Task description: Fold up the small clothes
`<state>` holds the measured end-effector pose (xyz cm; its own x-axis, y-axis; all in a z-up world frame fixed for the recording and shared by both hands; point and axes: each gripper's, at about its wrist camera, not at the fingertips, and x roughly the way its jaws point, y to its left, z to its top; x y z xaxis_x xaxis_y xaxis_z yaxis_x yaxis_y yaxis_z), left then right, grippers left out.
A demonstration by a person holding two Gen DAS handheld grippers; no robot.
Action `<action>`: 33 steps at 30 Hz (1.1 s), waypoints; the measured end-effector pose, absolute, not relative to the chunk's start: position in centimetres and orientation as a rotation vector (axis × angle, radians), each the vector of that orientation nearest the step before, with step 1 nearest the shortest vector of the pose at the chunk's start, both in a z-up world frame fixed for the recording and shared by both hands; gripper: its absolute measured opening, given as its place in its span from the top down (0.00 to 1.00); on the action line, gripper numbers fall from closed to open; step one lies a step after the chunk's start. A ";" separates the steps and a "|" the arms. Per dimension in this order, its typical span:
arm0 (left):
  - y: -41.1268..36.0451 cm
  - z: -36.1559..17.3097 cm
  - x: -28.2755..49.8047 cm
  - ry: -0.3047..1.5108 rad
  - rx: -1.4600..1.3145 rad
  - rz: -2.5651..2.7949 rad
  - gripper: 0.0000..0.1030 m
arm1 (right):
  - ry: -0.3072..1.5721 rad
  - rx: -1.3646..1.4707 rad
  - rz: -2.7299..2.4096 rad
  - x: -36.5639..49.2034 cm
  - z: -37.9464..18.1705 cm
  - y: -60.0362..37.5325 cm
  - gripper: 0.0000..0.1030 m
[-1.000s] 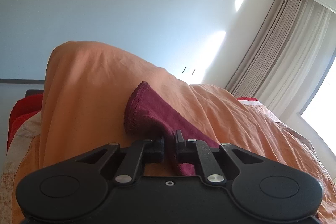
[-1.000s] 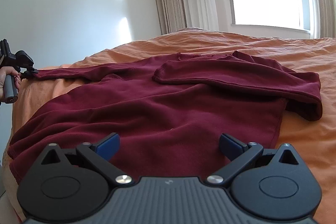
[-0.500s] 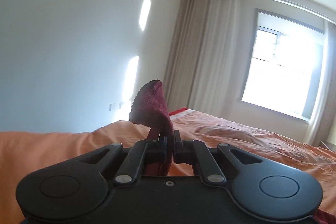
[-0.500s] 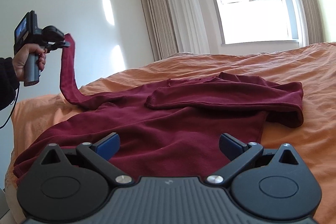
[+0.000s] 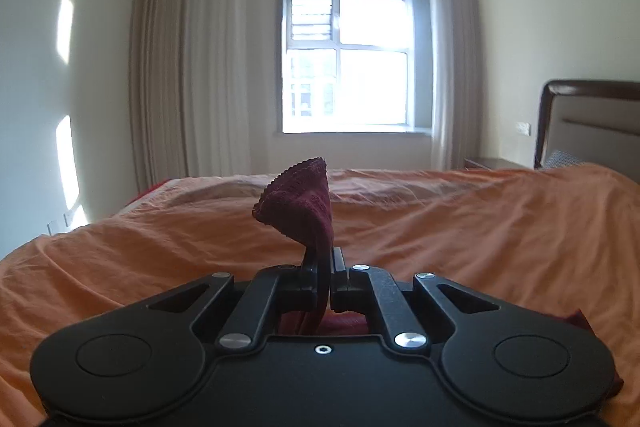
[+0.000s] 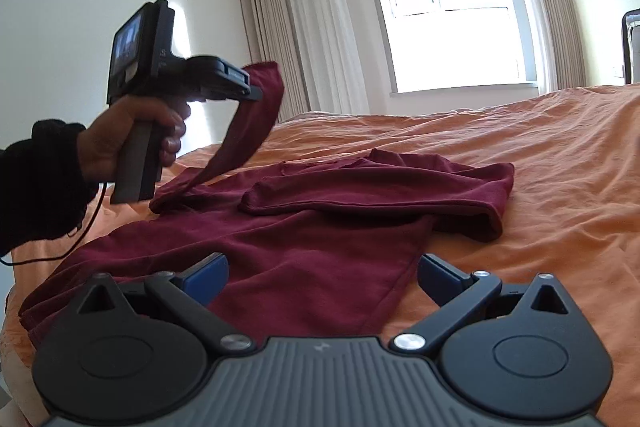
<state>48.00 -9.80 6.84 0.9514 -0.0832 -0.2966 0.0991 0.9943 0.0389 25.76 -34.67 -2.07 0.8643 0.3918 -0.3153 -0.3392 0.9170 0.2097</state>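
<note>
My left tool (image 5: 325, 281) is pinching the maroon shirt's sleeve cuff (image 5: 300, 207), lifting it at ten o'clock above the shirt (image 6: 304, 239) lying on the orange bed (image 6: 552, 163). My right tool (image 6: 322, 277) is hovering wide over the hem.

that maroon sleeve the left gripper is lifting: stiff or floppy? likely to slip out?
Probably floppy: the sleeve sags in a curve from the left gripper down to the shirt body. Likely light, since the body lies undisturbed on the bedspread. Slip seems unlikely: the cuff bunches past the closed fingers.
</note>
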 end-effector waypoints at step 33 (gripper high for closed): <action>2.1 4.5 43.2 0.575 0.054 -0.024 0.01 | 0.442 0.167 0.425 36.4 0.7 -31.9 0.04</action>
<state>43.20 2.15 4.48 0.8388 -0.0073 -0.5444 0.0375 0.9983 0.0444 36.39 -31.87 0.71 0.8181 0.4326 -0.3788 -0.3611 0.8992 0.2470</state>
